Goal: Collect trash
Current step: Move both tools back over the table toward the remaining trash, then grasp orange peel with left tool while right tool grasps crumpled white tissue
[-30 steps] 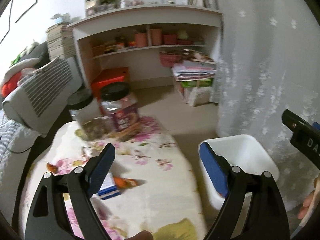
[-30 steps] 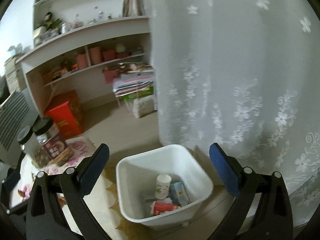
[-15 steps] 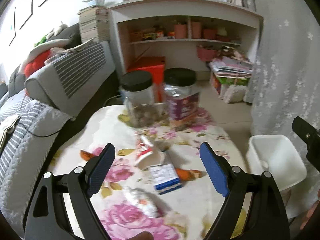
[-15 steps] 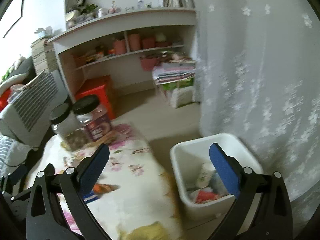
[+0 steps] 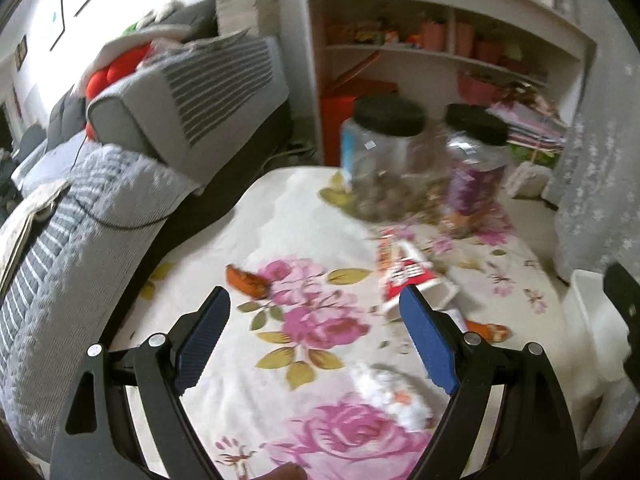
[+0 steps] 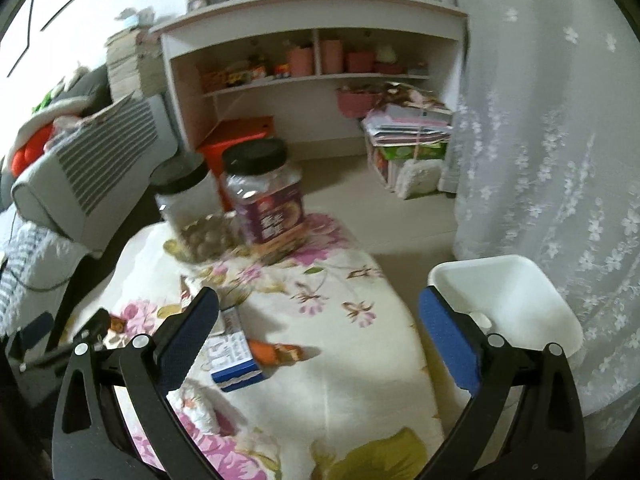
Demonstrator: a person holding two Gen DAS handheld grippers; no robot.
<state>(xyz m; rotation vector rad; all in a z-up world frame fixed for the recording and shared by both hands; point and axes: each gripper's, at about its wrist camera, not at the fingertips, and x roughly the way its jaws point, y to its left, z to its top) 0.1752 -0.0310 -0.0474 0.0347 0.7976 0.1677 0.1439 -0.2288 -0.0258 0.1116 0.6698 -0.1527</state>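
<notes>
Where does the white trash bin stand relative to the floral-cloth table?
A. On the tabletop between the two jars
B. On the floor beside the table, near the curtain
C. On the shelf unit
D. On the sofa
B: the white trash bin sits on the floor off the table's edge, against the lace curtain.

Only blurred Chinese characters on the purple jar label [image 6: 275, 219]; nothing legible anywhere else.

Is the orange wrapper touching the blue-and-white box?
Touching. The right wrist view shows the orange wrapper butting against the box with no tablecloth between them.
</notes>
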